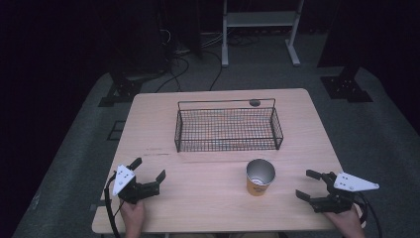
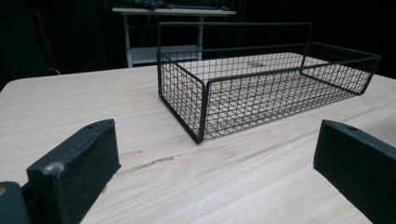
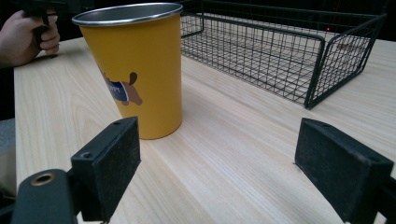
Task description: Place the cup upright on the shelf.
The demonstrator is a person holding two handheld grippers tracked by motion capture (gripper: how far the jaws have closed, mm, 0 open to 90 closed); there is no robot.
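Nothing is gripped yet; the step in hand is judged to be the approach to the cup [image 1: 260, 177], probably for placing in the basket [image 1: 228, 128]. Nearest, the right gripper [image 1: 311, 185] is held low over the table [image 1: 208, 198] at the near right, its jaws spread wide and empty; the left gripper [image 1: 148, 174] is held at the near left, equally wide open with nothing between its jaws. In the right gripper view the pads [image 3: 108, 165] are seen to be flat black blocks with a slightly rough face, and the cup [image 3: 135, 70] is seen just ahead and left of the gap, not yet between the jaws. The cup stands upright on the table between the two grippers, nearer the right one and just in front of the basket; it is a tapered yellow tumbler with a bare metal rim and inside, smooth and probably slick, printed with a small cartoon animal. The next move is judged to call for the right gripper to be swung left and forward so that the tapered wall is straddled before closing. The table is pale wood-grain laminate; beyond the cup, the basket is a shallow oblong of thin black wire mesh, open-topped and empty.
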